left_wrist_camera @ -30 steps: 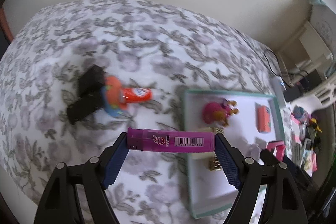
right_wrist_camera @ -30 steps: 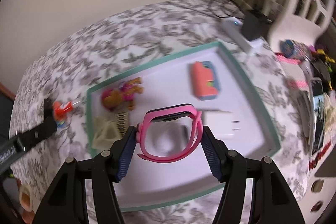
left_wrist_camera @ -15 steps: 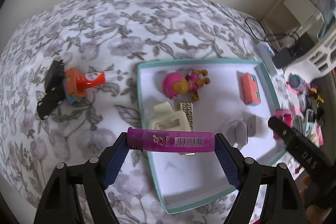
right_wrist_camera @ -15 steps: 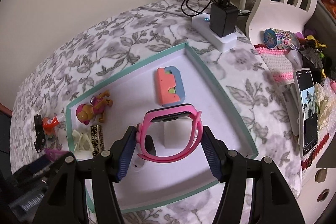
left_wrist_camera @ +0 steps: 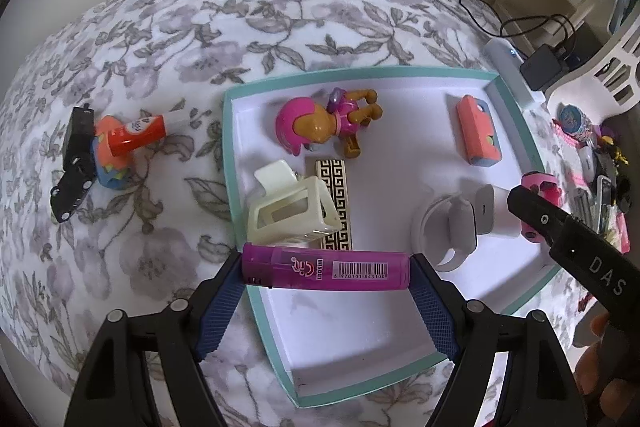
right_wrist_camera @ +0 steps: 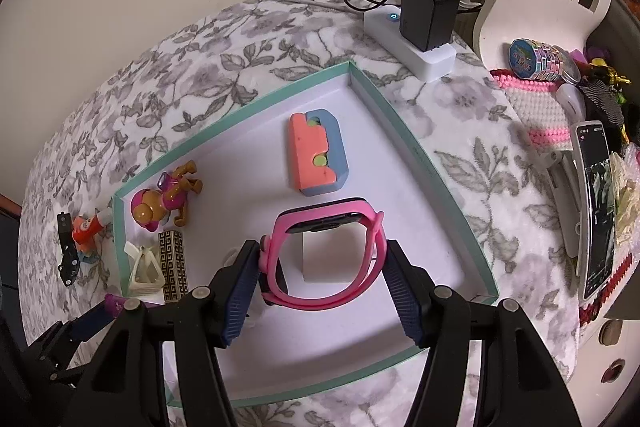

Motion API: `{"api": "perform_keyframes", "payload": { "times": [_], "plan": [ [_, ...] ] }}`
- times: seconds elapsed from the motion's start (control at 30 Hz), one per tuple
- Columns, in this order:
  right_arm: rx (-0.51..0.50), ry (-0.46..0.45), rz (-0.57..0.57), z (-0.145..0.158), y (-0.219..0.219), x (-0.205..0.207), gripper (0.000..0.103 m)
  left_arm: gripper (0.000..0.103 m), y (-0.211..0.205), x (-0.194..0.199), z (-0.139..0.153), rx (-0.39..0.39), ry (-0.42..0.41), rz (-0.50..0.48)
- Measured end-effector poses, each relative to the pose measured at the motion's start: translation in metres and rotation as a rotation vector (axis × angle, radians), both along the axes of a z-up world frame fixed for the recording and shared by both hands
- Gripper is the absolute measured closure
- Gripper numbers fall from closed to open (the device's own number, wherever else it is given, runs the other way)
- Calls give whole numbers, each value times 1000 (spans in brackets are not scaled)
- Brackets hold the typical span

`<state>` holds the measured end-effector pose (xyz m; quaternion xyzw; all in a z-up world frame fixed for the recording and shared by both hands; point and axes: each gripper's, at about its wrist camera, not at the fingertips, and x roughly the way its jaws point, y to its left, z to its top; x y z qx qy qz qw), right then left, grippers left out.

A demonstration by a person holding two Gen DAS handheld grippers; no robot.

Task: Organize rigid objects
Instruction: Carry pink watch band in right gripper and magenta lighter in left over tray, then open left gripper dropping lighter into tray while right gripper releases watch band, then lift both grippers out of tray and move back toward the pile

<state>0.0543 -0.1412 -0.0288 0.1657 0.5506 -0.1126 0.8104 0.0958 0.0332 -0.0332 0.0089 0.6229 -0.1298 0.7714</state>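
Left gripper (left_wrist_camera: pixel 326 273) is clamped endwise on a purple lighter (left_wrist_camera: pixel 326 270) above the tray's (left_wrist_camera: pixel 230 163) near-left edge; right gripper (right_wrist_camera: pixel 322 269) pinches a pink smartwatch (right_wrist_camera: pixel 326 255) over the tray's middle. Released here, the lighter could tip outside the rim onto the bed (left_wrist_camera: pixel 160 39); the watch may land on the white charger (right_wrist_camera: pixel 324 259).

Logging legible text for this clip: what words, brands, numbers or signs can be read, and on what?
"DAS": white letters on the right claw's black body.
"6 970101 843100", roughly: barcode digits on the purple lighter held in the left claw; small, uncertain.
Lighter's brand script and sideways word: too small to read.
Orange tube label: blurred.
Phone screen: unreadable.
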Motion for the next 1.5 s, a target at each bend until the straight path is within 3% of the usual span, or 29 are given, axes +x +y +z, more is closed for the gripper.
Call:
{"api": "perform_keyframes", "payload": {
  "times": [0.43, 0.93, 1.0, 1.07, 1.17, 1.5],
  "plan": [
    [8, 3, 12, -1, 0, 1, 39, 20, -3, 1, -9, 25, 19, 3],
    [-12, 87, 32, -22, 5, 9, 39, 19, -3, 5, -15, 21, 53, 13],
    [-19, 71, 37, -18, 5, 8, 38, 19, -1, 5, -15, 13, 55, 18],
    [-26, 47, 38, -12, 5, 8, 28, 15, 0, 6, -13, 11, 51, 24],
    [-35, 25, 38, -6, 4, 6, 28, 5, 4, 7, -8, 10, 35, 39],
    [-45, -38, 24, 12, 3, 2, 28, 1, 21, 9, 12, -18, -10, 82]
  ]
}}
